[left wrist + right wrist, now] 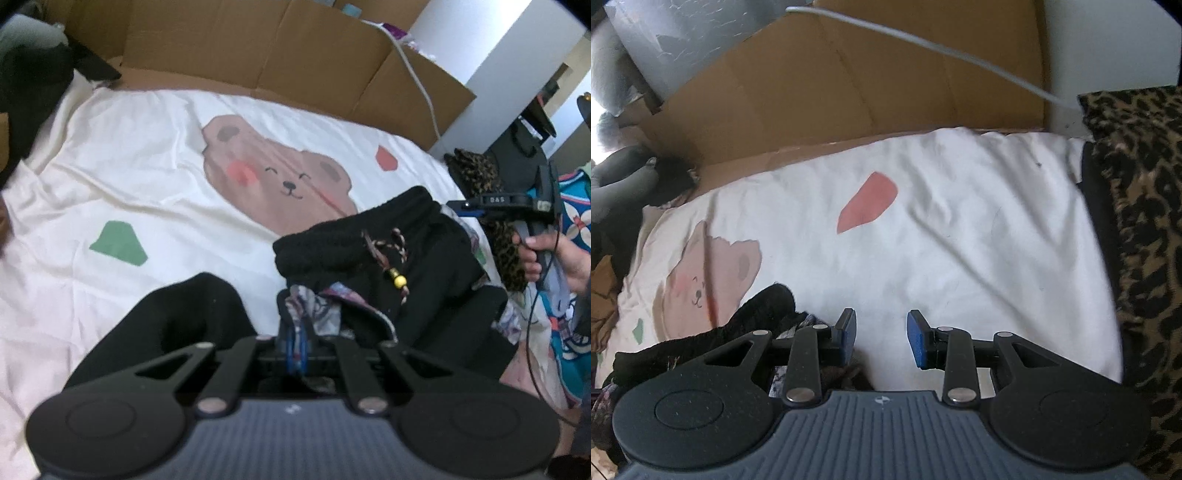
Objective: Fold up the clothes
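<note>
**Folding at the bed: black shorts pinched at one end**

Pinched tight between the fingers of the left gripper is a patterned edge of the black shorts, whose blue pads are seen pressed together on the cloth. The shorts are spread on the right part of the bed sheet, with the ribbed waistband turned up and a braided drawstring with a yellow bead laid across it. A second black fold of cloth is bunched just left of the left gripper.

The right gripper is held partly open, with nothing between its blue pads; only bare sheet is seen in the gap. The waistband of the shorts lies just beside its left finger. In the left wrist view the same tool is seen at the right edge, gripped by a hand, with a thin cable hung below it.

A leopard-print cloth is piled along the right edge of the bed, beside the shorts. Flattened cardboard is stood up along the far side of the bed, and a grey cable is draped across it. The sheet is cream, wrinkled, and printed with a smiling brown bear, a green patch and a red patch. A white wall is seen behind the cardboard.
</note>
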`<state>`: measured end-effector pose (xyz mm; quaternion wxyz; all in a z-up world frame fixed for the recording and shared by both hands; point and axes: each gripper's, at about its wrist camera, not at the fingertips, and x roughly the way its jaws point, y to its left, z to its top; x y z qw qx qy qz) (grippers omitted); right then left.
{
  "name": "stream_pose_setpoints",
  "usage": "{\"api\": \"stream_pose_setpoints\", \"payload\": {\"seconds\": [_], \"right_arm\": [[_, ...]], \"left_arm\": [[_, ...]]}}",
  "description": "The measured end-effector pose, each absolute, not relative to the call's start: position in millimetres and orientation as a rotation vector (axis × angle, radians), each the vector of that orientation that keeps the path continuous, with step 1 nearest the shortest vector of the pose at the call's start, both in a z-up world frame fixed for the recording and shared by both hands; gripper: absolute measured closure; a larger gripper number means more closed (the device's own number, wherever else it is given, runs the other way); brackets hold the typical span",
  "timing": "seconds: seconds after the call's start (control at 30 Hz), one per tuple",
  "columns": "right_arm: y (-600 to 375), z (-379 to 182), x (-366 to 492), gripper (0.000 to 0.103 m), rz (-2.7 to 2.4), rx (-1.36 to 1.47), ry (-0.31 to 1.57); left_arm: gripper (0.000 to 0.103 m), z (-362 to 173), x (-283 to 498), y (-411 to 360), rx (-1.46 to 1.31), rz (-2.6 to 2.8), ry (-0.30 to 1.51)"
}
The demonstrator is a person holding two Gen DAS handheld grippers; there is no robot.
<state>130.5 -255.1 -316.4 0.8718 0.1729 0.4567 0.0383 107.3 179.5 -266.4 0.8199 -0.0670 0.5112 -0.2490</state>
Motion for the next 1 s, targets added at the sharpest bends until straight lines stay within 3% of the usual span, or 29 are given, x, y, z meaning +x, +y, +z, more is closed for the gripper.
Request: {"api": "stream_pose_setpoints", "payload": {"seconds": [0.1, 0.17, 0.43, 0.53, 0.83, 0.9, 1.0], "right_arm": [[-244, -321, 131, 0.067, 0.123, 0.363, 0.966], [-233, -324, 131, 0.057, 0.153, 0.321, 0.986], [-204, -336, 118, 0.055, 0.192, 0.176, 1.073], [-202, -334, 112, 0.050, 0.205, 0.139, 1.078], [-232, -311, 125, 0.051, 0.150, 0.175, 0.976], [-235, -316, 132, 0.064, 0.131, 0.178, 0.994], [-232, -325, 138, 0.064, 0.129, 0.180, 1.015]], "left_arm": [[0.098, -267, 106, 180, -0.130, -0.529, 1.115], [0.098, -268, 106, 179, -0.111, -0.530, 1.129], [0.098, -269, 104, 182, -0.115, -0.509, 1.123], [0.098, -269, 101, 188, -0.130, -0.497, 1.118], [0.098, -273, 93, 204, -0.164, -0.464, 1.125], [0.099, -274, 92, 205, -0.170, -0.460, 1.123], [0.099, -275, 92, 206, -0.173, -0.461, 1.126]]}}
